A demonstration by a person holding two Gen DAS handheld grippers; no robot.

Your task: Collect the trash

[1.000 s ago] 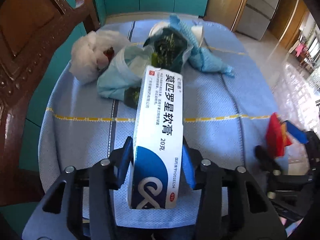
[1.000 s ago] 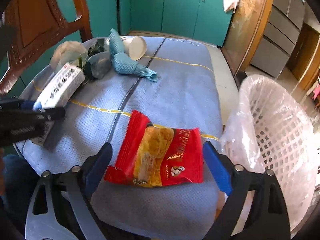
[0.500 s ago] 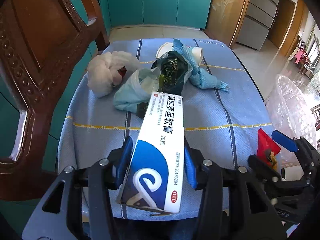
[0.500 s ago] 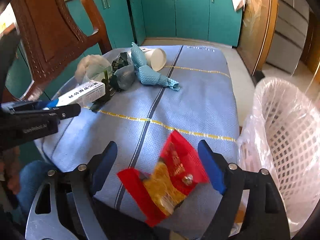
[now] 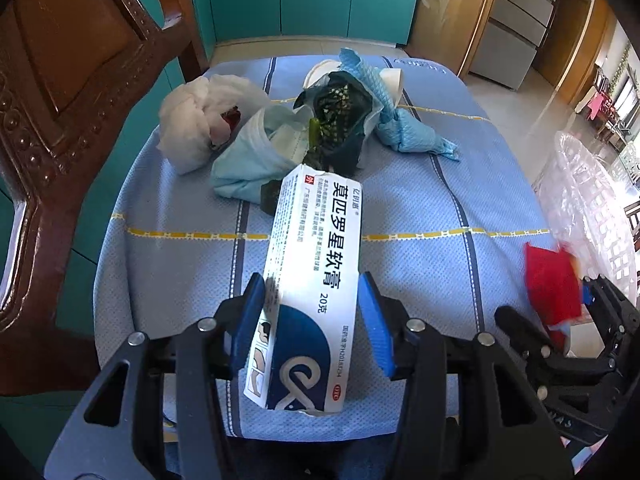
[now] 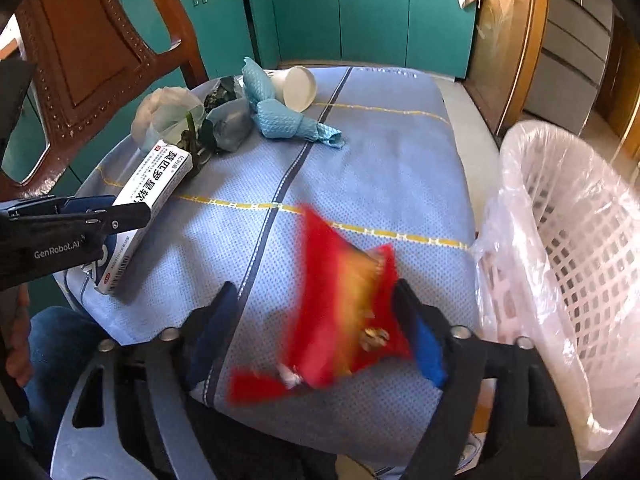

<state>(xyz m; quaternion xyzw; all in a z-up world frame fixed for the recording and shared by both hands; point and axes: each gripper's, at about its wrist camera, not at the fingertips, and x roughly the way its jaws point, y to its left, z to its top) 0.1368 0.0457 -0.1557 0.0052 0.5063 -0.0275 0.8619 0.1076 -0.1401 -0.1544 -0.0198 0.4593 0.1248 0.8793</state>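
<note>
A white and blue ointment box [image 5: 316, 288] sits between the blue pads of my left gripper [image 5: 311, 284], held tilted with its near end off the cloth. The jaws are opening a little, still gripping. From the right wrist the same box [image 6: 148, 196] and left gripper [image 6: 116, 212] show at the left. A red and yellow snack wrapper [image 6: 344, 300], blurred, stands on edge inside my right gripper [image 6: 316, 288]. It leans on the right pad and stays clear of the left one while the jaws are closing. In the left view the wrapper [image 5: 552, 284] is by the right gripper [image 5: 548, 300].
A white lattice bin with a clear liner [image 6: 580, 240] stands right of the blue tablecloth [image 6: 380, 168]. At the far end lie a blue rag [image 6: 288, 120], a paper cup [image 6: 298, 88], a dark green bag [image 5: 340, 116] and a white bag [image 5: 192, 120]. A wooden chair [image 5: 60, 100] rises left.
The snack wrapper went from lying flat on the cloth to standing buckled on edge between the right jaws. The box stayed in the left jaws, tilting slightly left.
</note>
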